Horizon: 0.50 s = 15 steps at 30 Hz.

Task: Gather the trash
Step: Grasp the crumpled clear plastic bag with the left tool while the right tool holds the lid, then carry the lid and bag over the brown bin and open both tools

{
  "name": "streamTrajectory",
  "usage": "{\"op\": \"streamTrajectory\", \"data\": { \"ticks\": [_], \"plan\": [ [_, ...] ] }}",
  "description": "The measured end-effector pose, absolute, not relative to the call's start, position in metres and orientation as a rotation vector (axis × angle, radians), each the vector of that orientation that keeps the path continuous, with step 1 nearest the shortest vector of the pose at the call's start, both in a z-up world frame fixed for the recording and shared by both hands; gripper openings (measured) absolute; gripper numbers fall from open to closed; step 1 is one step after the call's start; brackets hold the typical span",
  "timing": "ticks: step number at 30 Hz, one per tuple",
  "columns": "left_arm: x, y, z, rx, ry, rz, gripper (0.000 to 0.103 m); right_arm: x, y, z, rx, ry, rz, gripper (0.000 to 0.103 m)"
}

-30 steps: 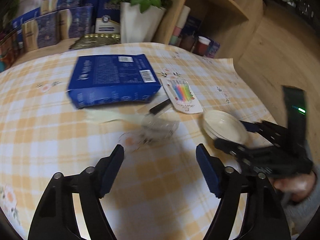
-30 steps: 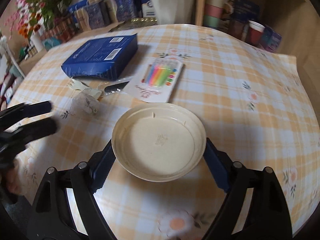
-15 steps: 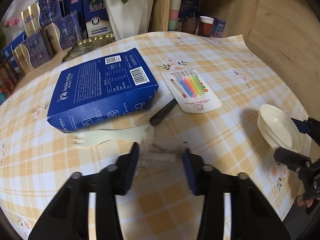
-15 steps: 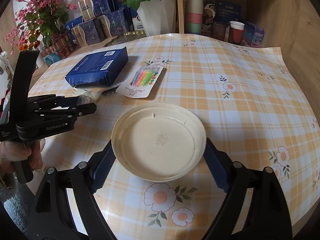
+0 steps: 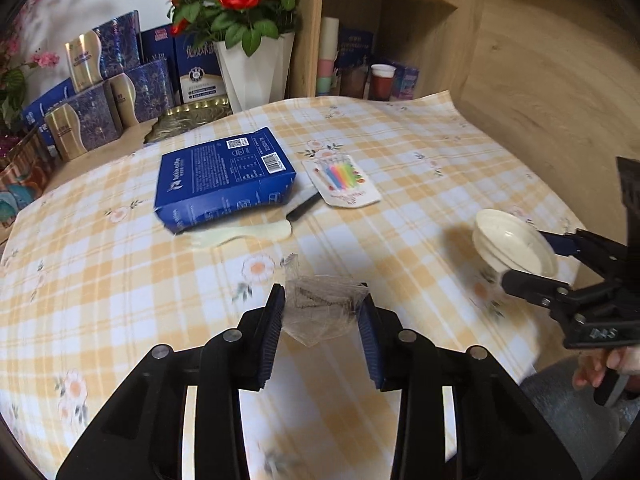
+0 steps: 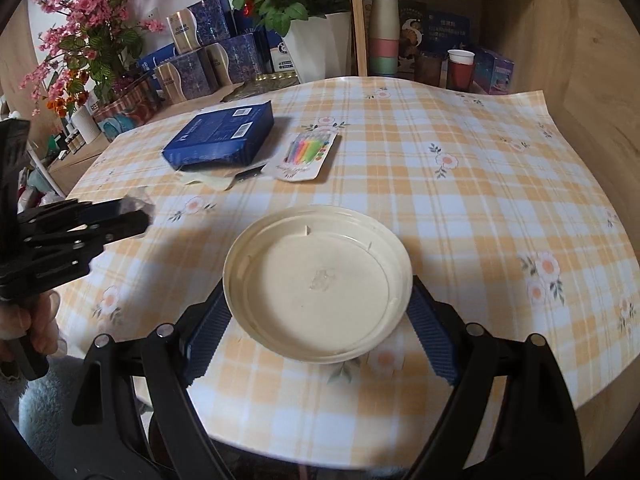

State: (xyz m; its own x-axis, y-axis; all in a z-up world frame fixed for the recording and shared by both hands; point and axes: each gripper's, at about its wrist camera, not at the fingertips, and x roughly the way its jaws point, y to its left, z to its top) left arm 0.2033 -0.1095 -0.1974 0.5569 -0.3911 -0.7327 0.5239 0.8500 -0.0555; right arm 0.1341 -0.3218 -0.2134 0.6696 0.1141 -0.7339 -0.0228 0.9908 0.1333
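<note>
The left gripper (image 5: 322, 316) is closed most of the way onto a crumpled clear plastic wrapper (image 5: 320, 308), which is pinched between its two blue pads and lifted clear of the checked tablecloth (image 5: 420, 184). The right gripper (image 6: 318, 322) stands wider, its pads bearing on opposite sides of a cream disposable plate (image 6: 318, 284) held roughly level near the table's edge.

Items remaining on the table, seen from the left wrist camera:
- Blue box (image 5: 224, 180), at about 11 o'clock from the wrapper.
- Pale plastic fork (image 5: 244, 236), lying just in front of the box and touching its lower edge.
- Candle packet (image 5: 340, 180), at about 12 o'clock, just beside the box.
- Black object (image 5: 304, 208), partly hidden between the box and the packet; its identity cannot be determined.

Probable faults from this state:
1. The wrapper is thin and springy. It could slip out of the pads if the grip relaxes or the gripper swings quickly.
2. The plate is held by its rim only. A tilt, or a knock against the table's edge, could twist it free.
3. The two grippers are near each other at the same side of the table. Crossing paths could cause a collision and the loss of either item.

No bin is visible in either view.
</note>
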Motion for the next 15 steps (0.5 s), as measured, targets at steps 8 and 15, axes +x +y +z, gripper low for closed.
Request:
{"op": "streamTrajectory", "data": {
  "ticks": [8, 15],
  "plan": [
    [0.128, -0.078, -0.174, 0.100, 0.780, -0.557, 0.035, 0.081, -0.303, -0.208, 0.117, 0.817, 0.109, 0.084],
    [0.069, -0.050, -0.163, 0.068, 0.748, -0.542, 0.035, 0.034, -0.270, -0.217, 0.097, 0.814, 0.174, 0.084]
  ]
}}
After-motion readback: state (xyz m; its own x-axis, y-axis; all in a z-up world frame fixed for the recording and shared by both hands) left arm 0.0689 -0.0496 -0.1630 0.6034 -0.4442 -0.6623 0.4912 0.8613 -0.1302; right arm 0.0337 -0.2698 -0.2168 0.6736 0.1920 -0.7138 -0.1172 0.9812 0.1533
